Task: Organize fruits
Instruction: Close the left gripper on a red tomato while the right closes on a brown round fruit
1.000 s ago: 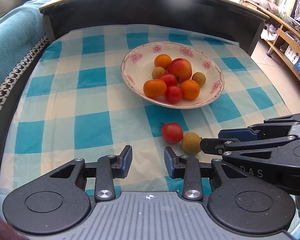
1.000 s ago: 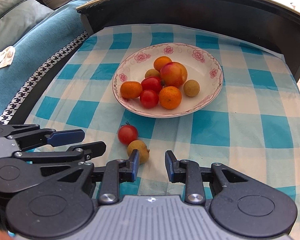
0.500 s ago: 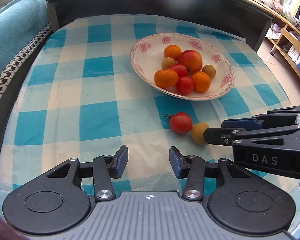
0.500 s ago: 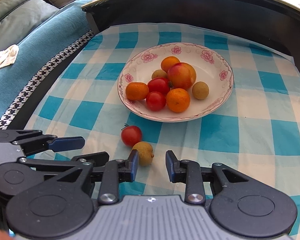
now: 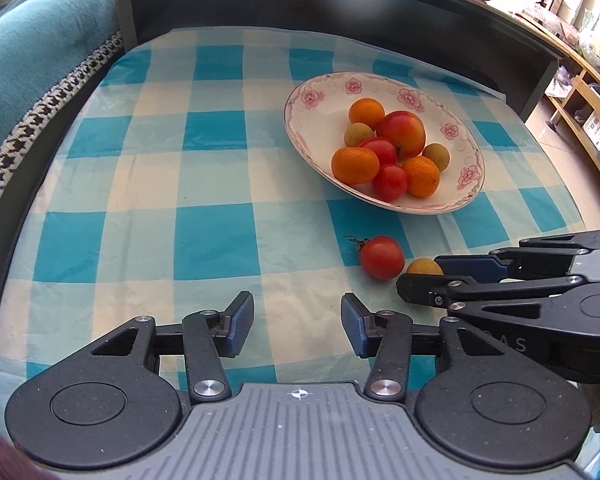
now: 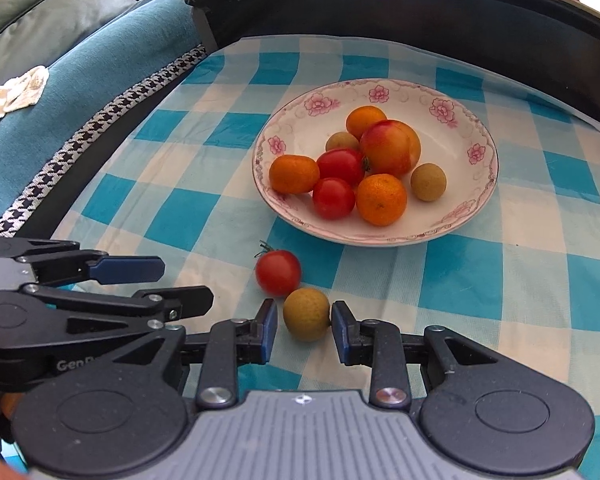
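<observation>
A flowered plate (image 6: 485, 184) holds several fruits: oranges, tomatoes, longans and a peach. In front of it on the checked cloth lie a loose red tomato (image 6: 278, 272) and a tan longan (image 6: 306, 314), touching each other. My right gripper (image 6: 302, 322) has its fingertips on either side of the longan; the right pad touches it, and a small gap shows at the left pad. My left gripper (image 5: 298, 326) is empty over bare cloth, its jaws opening. In the left wrist view the tomato (image 5: 381, 257) sits ahead to the right, and the right gripper (image 5: 418, 277) half hides the longan (image 5: 422, 267).
The blue and white checked cloth (image 5: 216, 240) covers a low table with a dark raised ledge (image 6: 420, 4) behind; more fruit lies on top of it. A teal sofa (image 6: 80, 64) runs along the left. Wooden shelves (image 5: 592, 120) stand at the right.
The right gripper has come forward and the longan, earlier just left of its fingers, now lies between them. The left gripper's jaws have spread wider.
</observation>
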A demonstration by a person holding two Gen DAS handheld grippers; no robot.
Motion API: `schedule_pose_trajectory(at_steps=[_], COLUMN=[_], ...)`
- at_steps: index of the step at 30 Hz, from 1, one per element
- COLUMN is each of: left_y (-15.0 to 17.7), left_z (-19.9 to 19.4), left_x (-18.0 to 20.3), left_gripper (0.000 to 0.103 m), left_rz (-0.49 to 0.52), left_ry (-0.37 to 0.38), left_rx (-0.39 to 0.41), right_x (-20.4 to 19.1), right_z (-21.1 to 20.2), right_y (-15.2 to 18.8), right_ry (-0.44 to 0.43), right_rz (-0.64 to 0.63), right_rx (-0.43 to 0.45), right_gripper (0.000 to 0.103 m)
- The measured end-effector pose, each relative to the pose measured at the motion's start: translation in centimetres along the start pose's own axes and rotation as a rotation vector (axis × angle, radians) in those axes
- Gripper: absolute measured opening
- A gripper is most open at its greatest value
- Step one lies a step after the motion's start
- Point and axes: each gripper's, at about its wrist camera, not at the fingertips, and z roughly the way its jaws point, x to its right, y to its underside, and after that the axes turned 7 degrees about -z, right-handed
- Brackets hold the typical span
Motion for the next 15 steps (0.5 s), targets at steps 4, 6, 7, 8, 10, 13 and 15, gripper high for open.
schedule_pose_trajectory(at_steps=[4, 6, 7, 8, 10, 13, 15], left_y=[-0.4, -0.7, -0.9, -1.1, -1.4, -1.9, -2.2], left_z=[0.2, 0.3, 0.4, 0.5, 0.6, 1.0, 1.4], left_x=[0.1, 0.5, 0.8, 1.1, 1.7, 2.6, 3.0], left_gripper=[0.057, 0.057, 0.057, 0.057, 0.056, 0.056, 0.056], left_rz=[-0.025, -0.028, -0.030, -0.036, -0.043, -0.040, -0.045], left_ry=[0.013, 0.022, 0.028, 0.035, 0.044, 0.044, 0.037], left_rx=[0.003, 0.007, 0.010, 0.015, 0.028, 0.040, 0.049], right_x=[0.1, 0.0, 0.1, 0.1, 0.6, 1.6, 2.4], right_z=[0.5, 0.3, 0.0, -0.3, -1.1, -2.1, -2.5], right_y=[0.0, 0.1, 0.3, 0.5, 1.0, 2.0, 2.8], right_ry=[-0.003, 0.002, 0.007, 0.009, 0.007, 0.016, 0.025], right_rz=[-0.008, -0.022, -0.027, -0.027, -0.018, 0.000, 0.015], right_rx=[-0.009, -0.014, -0.012, -0.010, -0.007, -0.004, -0.006], right_gripper=[0.031, 0.031, 0.031, 0.031, 0.031, 0.031, 0.031])
